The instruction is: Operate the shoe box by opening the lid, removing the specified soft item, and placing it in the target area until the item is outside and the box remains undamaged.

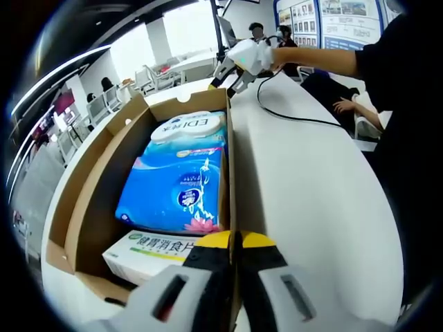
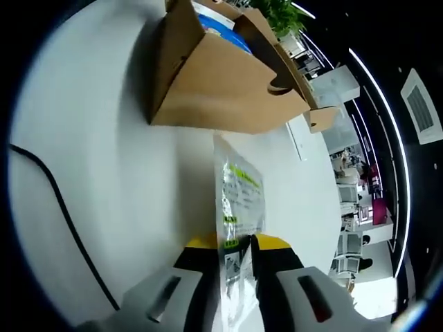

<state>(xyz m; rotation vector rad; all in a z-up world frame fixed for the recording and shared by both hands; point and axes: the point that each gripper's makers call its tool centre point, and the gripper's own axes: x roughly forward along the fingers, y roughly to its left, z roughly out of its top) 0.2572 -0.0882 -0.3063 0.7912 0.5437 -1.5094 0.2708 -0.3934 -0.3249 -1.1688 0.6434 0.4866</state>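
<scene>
The right gripper (image 2: 236, 246) pinches a limp clear packet (image 2: 240, 200) by its near edge (light, floppy, likely slippery), just short of the shoe box (image 2: 221, 90), while the left gripper (image 1: 235, 240) clamps the box's near wall.

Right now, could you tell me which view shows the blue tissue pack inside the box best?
The left gripper view: it looks down into the open cardboard box, so the blue tissue pack lies face-up in full. The right gripper view sees the box from outside; just a blue sliver peeks over its rim.
</scene>
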